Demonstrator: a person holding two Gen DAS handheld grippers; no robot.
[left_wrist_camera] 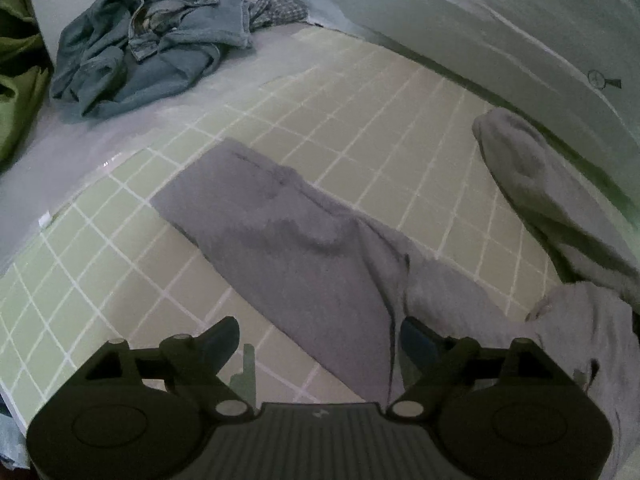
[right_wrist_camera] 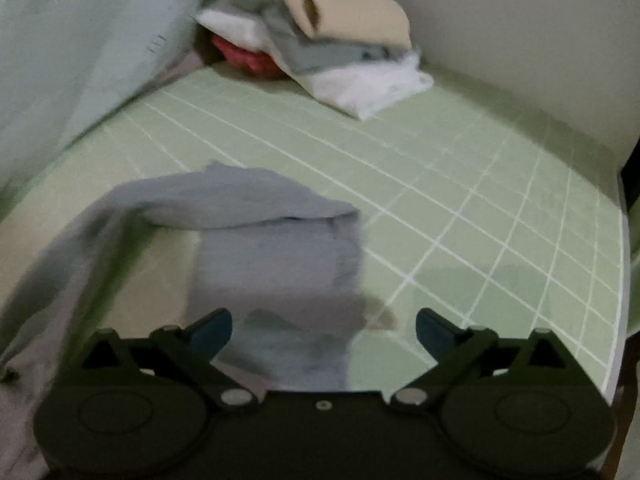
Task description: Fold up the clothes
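Left wrist view, from left to right: a fold of green fabric (left_wrist_camera: 16, 72) hangs at the far left edge, and just beside it a heap of blue denim clothes (left_wrist_camera: 152, 44) lies crumpled on the pale strip beyond the mat, with a bit of checked cloth (left_wrist_camera: 280, 10) poking out at its right. The green grid mat (left_wrist_camera: 100, 248) covers the working surface. Across its middle runs one leg of the grey trousers (left_wrist_camera: 288, 240), laid flat and slanting from upper left down to the lower right, where it passes under the left gripper (left_wrist_camera: 320, 340). Its jaws stand wide apart and grip nothing; the right finger lies over the grey cloth, the left finger over bare mat. Further right, a second grey leg (left_wrist_camera: 532, 176) lies bunched along the pale wall (left_wrist_camera: 480, 40), well apart from the first, and more grey cloth is rumpled at the lower right corner.

Right wrist view, blurred, left to right: a pale green sheet (right_wrist_camera: 80, 60) rises at the left as a wall. Below it the grey trousers (right_wrist_camera: 276, 272) spread over the mat (right_wrist_camera: 480, 200), one part trailing off to the lower left, a folded band lying across the top. The right gripper (right_wrist_camera: 324, 328) is spread wide with nothing held; grey cloth lies beneath the gap nearer the left finger, bare mat under the right one. At the back, near the corner, sits a stack of clothes (right_wrist_camera: 320, 40): beige on top, grey and white below, something red underneath. Open mat fills the right side.
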